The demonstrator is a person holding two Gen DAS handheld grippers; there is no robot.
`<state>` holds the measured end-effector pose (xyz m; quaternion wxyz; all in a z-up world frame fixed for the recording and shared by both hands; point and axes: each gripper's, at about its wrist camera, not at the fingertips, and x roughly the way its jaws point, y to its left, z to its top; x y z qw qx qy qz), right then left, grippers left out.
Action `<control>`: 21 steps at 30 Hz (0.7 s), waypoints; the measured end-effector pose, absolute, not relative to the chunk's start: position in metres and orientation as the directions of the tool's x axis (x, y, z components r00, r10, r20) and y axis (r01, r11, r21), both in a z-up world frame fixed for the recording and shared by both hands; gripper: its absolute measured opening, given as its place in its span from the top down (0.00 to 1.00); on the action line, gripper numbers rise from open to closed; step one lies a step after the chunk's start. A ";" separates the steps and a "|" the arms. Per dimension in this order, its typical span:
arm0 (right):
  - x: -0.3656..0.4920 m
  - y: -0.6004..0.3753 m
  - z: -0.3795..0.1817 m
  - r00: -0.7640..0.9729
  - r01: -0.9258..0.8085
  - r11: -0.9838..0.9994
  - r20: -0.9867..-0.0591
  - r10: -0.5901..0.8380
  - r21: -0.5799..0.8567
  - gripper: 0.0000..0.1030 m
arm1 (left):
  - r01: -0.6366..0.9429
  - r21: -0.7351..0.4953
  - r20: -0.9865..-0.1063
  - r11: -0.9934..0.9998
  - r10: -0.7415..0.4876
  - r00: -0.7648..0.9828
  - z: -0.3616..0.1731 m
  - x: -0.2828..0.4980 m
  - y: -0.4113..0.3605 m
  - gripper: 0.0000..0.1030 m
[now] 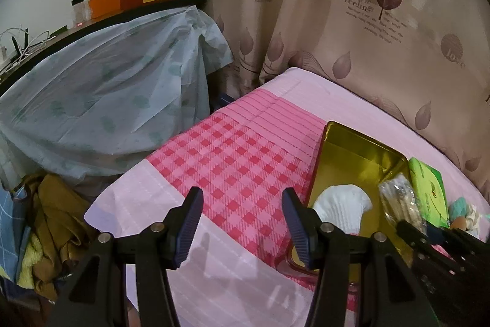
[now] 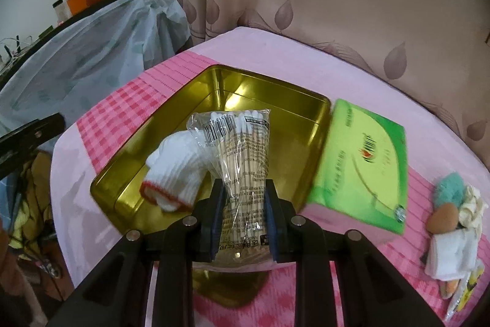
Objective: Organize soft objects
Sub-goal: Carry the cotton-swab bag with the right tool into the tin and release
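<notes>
**Cotton swab packet held over the gold tin**

At the far left of the scene, a pale blue plastic sheet (image 1: 116,88) is hanging over a dark shelf, and a pile of brown and yellow clothes (image 1: 52,235) is lying below it, beside the bed. The left gripper (image 1: 242,222) is hovering above the pink checked bedsheet (image 1: 232,152); its two fingers are standing wide apart and nothing is between them.

Just to the right of it, the gold metal tin (image 2: 171,118) is sitting open on the bedsheet. Inside the tin, a white knitted glove with a red cuff (image 2: 174,170) is lying near the left wall.

The right gripper (image 2: 243,216) is holding a clear packet of cotton swabs (image 2: 242,155). Its fingers are pressing together on the lower part of the packet, and the packet is standing almost upright above the tin, with the white swab tips pointing away from the camera. The glove is just beside the packet on its left; I cannot tell if they are touching.

To the right of the tin, a green tissue pack (image 2: 364,161) is lying flat on the bedsheet, close against the tin's right wall. Further right, well apart from the tin, a small heap of soft things is waiting: a teal fluffy piece (image 2: 448,187), a brown makeup sponge (image 2: 442,221), a cream scrunchie (image 2: 473,206) and a folded white cloth (image 2: 450,253).
</notes>
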<state>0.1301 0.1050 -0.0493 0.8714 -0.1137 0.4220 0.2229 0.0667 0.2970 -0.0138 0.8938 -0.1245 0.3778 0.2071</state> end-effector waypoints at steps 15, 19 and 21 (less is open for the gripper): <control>0.144 0.121 -0.079 0.492 -0.486 0.874 -0.822 0.287 0.014 0.79 | -0.500 -0.084 -0.726 0.862 0.290 0.623 -0.013 0.064 0.309 0.47; 0.143 0.124 -0.084 0.480 -0.491 0.871 -0.827 0.292 0.023 0.79 | -0.510 -0.084 -0.728 0.856 0.297 0.618 -0.014 0.064 0.311 0.47; 0.142 0.124 -0.083 0.481 -0.492 0.870 -0.826 0.293 0.022 0.79 | -0.509 -0.084 -0.728 0.856 0.297 0.618 -0.013 0.064 0.311 0.47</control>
